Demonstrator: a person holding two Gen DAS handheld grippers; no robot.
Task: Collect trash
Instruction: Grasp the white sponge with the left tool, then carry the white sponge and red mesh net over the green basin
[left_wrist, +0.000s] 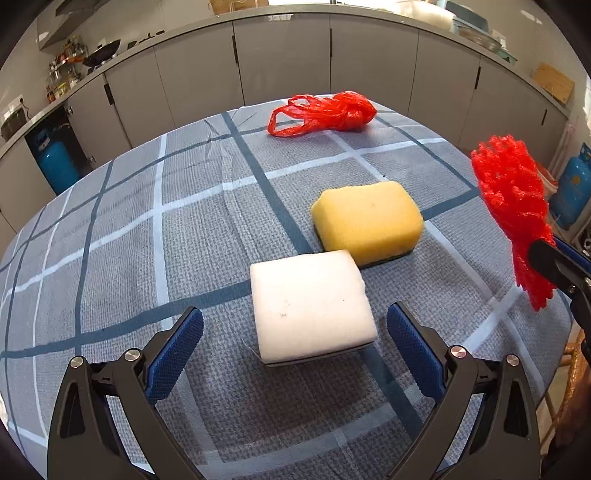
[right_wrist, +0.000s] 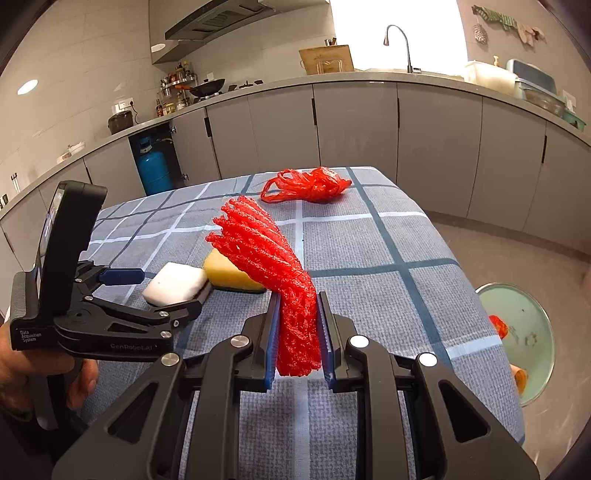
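Note:
My right gripper (right_wrist: 297, 299) is shut on a red foam fruit net (right_wrist: 275, 266) and holds it above the checked tablecloth; the net also shows at the right edge of the left wrist view (left_wrist: 511, 199). My left gripper (left_wrist: 295, 328) is open, its jaws on either side of a white sponge (left_wrist: 310, 304) that lies on the table. A yellow sponge (left_wrist: 367, 219) lies just behind the white one. A crumpled red plastic bag (left_wrist: 325, 112) lies at the table's far edge, also seen in the right wrist view (right_wrist: 306, 184).
A pale green bin (right_wrist: 524, 339) stands on the floor to the right of the table, with red and orange scraps in it. The checked tablecloth (left_wrist: 147, 229) covers the table. Grey kitchen cabinets (right_wrist: 354, 125) and a blue gas cylinder (right_wrist: 153, 166) stand behind.

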